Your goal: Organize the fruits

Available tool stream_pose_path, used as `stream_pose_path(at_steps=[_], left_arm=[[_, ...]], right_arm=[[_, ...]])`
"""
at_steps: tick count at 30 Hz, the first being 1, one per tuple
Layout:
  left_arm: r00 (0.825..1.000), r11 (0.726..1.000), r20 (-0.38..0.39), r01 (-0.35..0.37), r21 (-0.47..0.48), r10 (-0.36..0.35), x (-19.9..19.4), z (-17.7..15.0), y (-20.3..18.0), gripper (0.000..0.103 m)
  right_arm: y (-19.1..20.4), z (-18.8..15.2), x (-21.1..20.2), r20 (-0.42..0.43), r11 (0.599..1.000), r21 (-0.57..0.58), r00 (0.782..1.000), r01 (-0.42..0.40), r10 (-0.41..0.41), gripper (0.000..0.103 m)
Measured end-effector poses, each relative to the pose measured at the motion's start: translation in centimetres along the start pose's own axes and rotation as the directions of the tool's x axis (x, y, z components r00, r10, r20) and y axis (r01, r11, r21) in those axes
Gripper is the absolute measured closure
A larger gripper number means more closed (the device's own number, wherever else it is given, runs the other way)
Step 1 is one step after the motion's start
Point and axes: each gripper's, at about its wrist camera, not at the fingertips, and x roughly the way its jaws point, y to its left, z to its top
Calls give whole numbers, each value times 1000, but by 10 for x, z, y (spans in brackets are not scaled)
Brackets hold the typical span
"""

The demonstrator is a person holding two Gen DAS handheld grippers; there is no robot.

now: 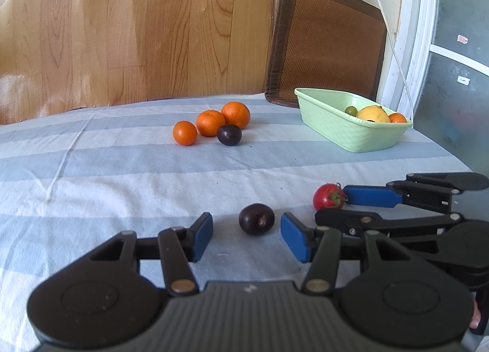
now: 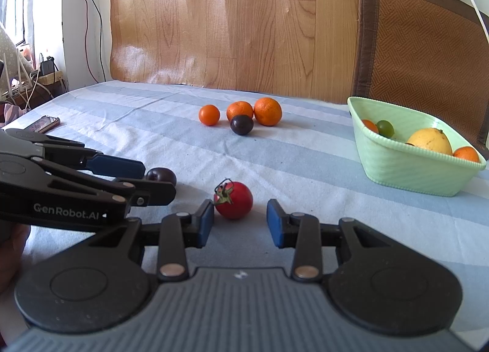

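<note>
Fruit here is small, round, smooth, likely to roll: the plum (image 1: 256,219) lies between the wide left tongs (image 1: 247,237), the tomato (image 2: 233,203) between the wide right tongs (image 2: 239,223). Grip gently across their middles; the green basket (image 2: 409,168) waits nearby.

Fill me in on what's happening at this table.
A person holding a gripper in each hand is sorting fruit into the green basket. The left gripper is open around a dark plum, and the right gripper is open around a red tomato; neither fruit is gripped yet. Three oranges and a second plum sit farther back on the striped cloth. The basket already holds several fruits.
</note>
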Motion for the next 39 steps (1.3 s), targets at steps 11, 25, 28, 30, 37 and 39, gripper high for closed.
stream_pose_path(at_steps=[11, 25, 28, 30, 37, 39], left_arm=[[1000, 999, -2, -7, -37, 7, 1, 0, 4, 52], [1000, 1000, -6, -15, -22, 15, 3, 1, 1, 55], [1000, 1000, -2, 0, -14, 0, 3, 0, 0, 67], [1000, 1000, 0, 18, 12, -18, 3, -1, -5, 78], [997, 997, -17, 77, -22, -77, 10, 15, -7, 78], [994, 994, -2, 106, -28, -107, 14, 31, -11, 78]], right_arm=[[3, 3, 1, -3, 1000, -7, 1000, -10, 10, 62], [-3, 5, -1, 5, 998, 42, 999, -42, 42, 62], [-3, 6, 0, 2, 998, 34, 998, -56, 56, 63], [-3, 6, 2, -10, 997, 32, 998, -66, 67, 65], [-11, 9, -7, 64, 998, 42, 997, -36, 33, 72], [-19, 13, -13, 112, 999, 39, 994, 8, -12, 72]])
